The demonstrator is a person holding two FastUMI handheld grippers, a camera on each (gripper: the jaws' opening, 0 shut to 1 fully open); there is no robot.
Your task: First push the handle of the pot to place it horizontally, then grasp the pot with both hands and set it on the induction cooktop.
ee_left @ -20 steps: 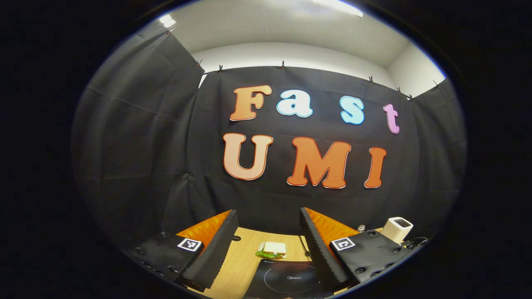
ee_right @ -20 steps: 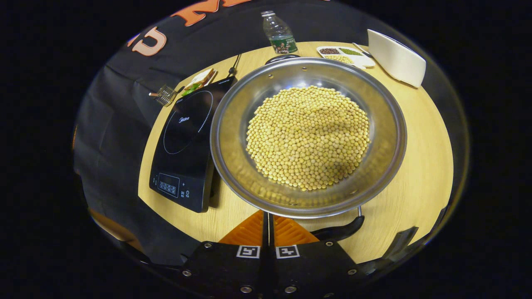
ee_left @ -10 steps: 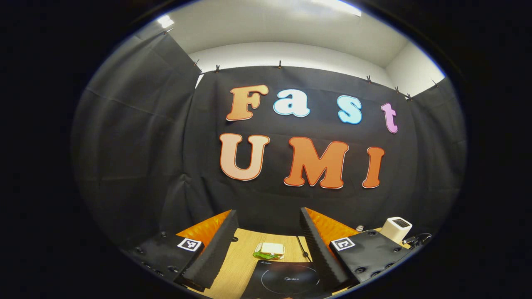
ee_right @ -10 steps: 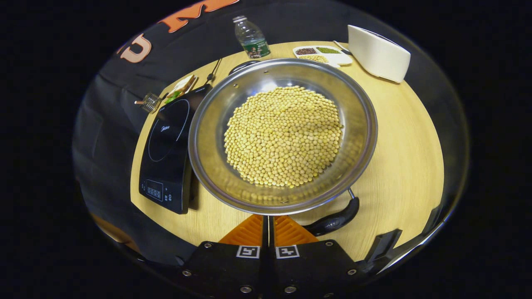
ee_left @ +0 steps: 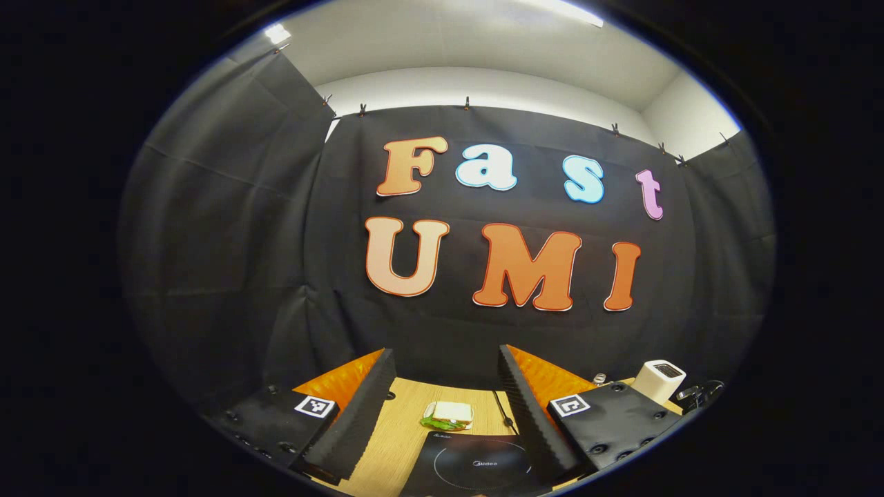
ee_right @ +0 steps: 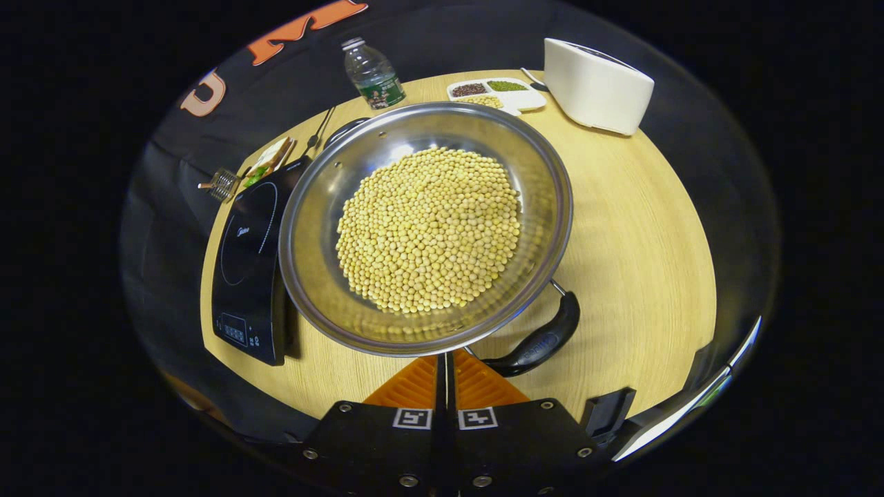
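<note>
Handle, black curved plastic (ee_right: 535, 343), on wide steel pot of yellow beans (ee_right: 425, 224): just right of my closed, empty right gripper (ee_right: 445, 376), long axis slanting far-right; my left gripper (ee_left: 445, 393) gapes, aimed at the booth wall.

Left gripper view faces wall; right looks down on induction cooktop (ee_right: 248, 255).

silver pot (ee_right: 314, 228), yellow beans (ee_right: 428, 231), black cooktop (ee_right: 245, 255), white toaster (ee_right: 594, 86)

Induction cooktop (ee_left: 476, 469) front cut off by view's edge
</note>
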